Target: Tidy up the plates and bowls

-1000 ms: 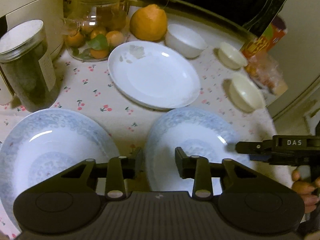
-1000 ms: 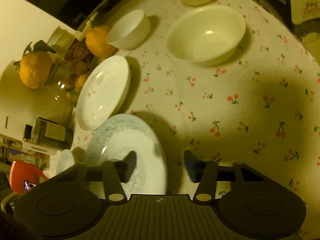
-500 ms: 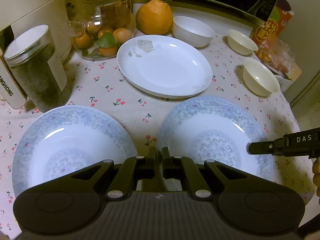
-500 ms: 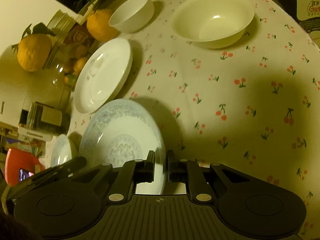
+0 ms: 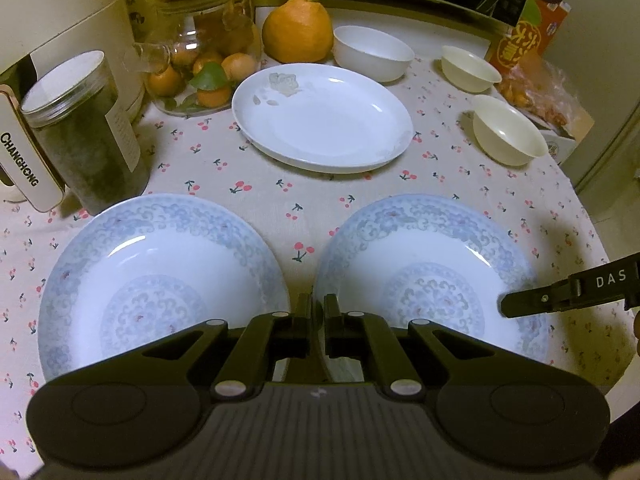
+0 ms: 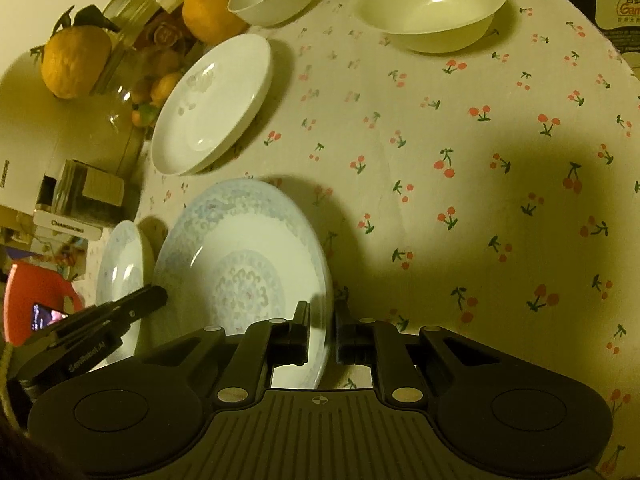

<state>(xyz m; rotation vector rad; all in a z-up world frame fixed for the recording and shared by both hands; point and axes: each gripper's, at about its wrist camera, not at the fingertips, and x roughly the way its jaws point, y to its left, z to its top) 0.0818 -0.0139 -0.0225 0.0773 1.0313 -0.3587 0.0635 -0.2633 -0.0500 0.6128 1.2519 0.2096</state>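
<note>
Our left gripper (image 5: 318, 314) and right gripper (image 6: 321, 322) each pinched the right patterned plate (image 5: 428, 280) on the tablecloth (image 6: 460, 184). Only the left view showed the small bowl (image 5: 470, 68).

Open cloth (image 6: 460, 200) is left right of the patterned plate (image 6: 240, 264); the left side is crowded by jars (image 5: 84, 132).

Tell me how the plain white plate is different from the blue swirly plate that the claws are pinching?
The plain white plate is oval, with only a faint pale flower near one edge; the blue swirly plate is round, with blue scrolls around its rim and middle. The white plate lies untouched farther back, while the left claw and right claw pinch the blue plate's rim from opposite sides. Both are empty on the cherry tablecloth.
</note>
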